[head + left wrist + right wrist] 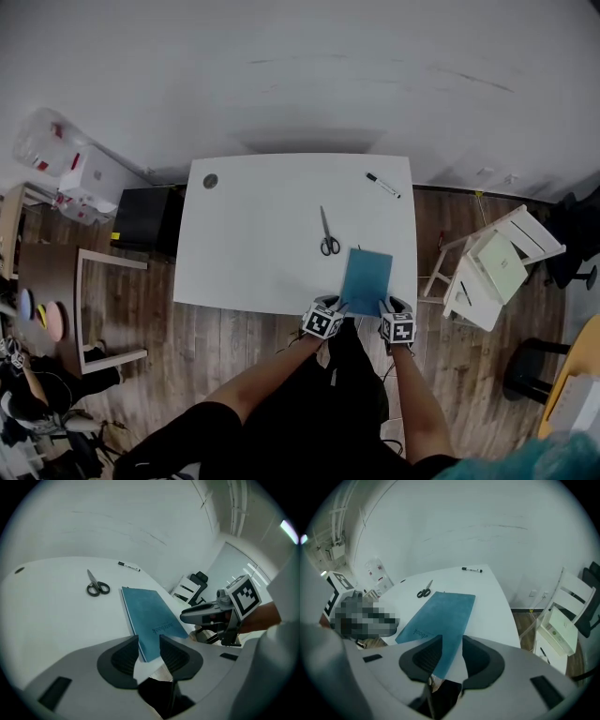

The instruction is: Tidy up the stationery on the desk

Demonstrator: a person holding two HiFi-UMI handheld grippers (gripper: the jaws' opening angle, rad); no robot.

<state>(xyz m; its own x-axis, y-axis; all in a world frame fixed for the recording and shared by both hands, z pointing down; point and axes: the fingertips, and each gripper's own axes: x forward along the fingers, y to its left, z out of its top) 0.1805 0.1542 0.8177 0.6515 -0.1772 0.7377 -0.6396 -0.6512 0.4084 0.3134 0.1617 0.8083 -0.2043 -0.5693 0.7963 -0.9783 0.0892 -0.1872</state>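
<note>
Head view: the left gripper point(330, 314) and right gripper point(392, 317) meet the near edge of a flat teal paper notebook point(366, 280) on the white bench point(253, 244). Black-handled steel scissors point(328, 234) lie just beyond.

Left gripper view: its fingers point(126, 656) pinch the notebook's near left corner.

Right gripper view: its fingers point(429, 656) pinch the near right corner.

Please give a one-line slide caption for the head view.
The left gripper and right gripper hold a thin teal notebook at the white desk's near edge, near black-handled scissors.
</note>
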